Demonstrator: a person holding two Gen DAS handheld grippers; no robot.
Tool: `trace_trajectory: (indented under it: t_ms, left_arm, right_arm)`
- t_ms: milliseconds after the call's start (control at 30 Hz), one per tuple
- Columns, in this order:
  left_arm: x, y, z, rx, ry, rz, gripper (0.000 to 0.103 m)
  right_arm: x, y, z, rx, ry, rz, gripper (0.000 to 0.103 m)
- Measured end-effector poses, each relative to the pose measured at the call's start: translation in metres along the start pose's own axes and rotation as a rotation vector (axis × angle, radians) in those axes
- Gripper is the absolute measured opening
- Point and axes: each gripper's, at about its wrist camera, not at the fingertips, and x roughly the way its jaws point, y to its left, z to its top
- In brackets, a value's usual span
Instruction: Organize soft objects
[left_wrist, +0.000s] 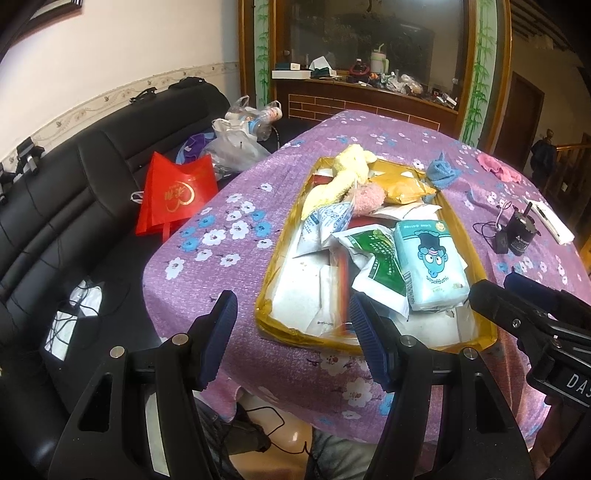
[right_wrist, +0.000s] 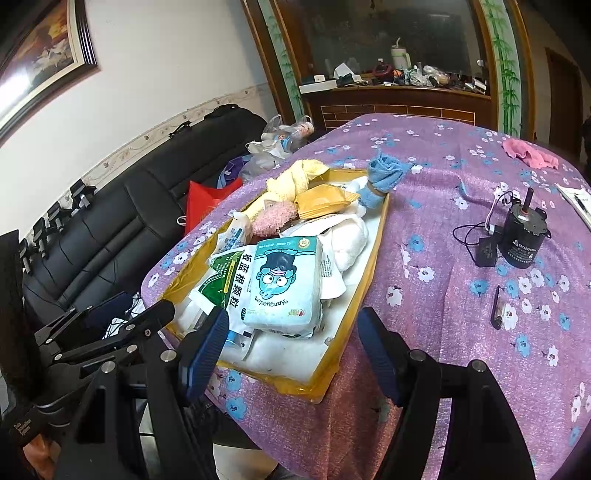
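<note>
1. We see a black motor (right_wrist: 522, 236) with its wired adapter on the purple flowered tablecloth (right_wrist: 443, 295), well apart from the tray (right_wrist: 369, 266), and a small dark pen-like object (right_wrist: 495, 306) lying nearer to us.
2. A red bag (left_wrist: 177, 192) and plastic bags (left_wrist: 240, 140) sit on the black sofa (left_wrist: 74, 192) beside the table.
3. The tray holds the soft things: a blue tissue pack (right_wrist: 282, 286) on top of a green-and-white packet (right_wrist: 221, 273), a yellow towel (left_wrist: 343, 177), a pink fluffy piece (left_wrist: 367, 197) and a yellow envelope (right_wrist: 323, 201).
4. A blue cloth (right_wrist: 384, 177) lies over the tray's far rim; a pink cloth (right_wrist: 530, 153) lies alone on the tablecloth.
5. Our left gripper (left_wrist: 291, 332) hangs wide open at the tray's near edge, holding nothing.
6. Our right gripper (right_wrist: 291, 349) is likewise spread wide and empty, over the tray's near corner.
</note>
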Motion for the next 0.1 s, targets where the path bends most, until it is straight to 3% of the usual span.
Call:
trace_trajectory:
  t_ms: [100]
  left_arm:
    - [0.0001, -0.0003, 0.0006, -0.001, -0.023, 0.006, 0.064]
  right_arm:
    - [0.0004, -0.0037, -0.0006, 0.010, 0.000, -0.001, 0.072]
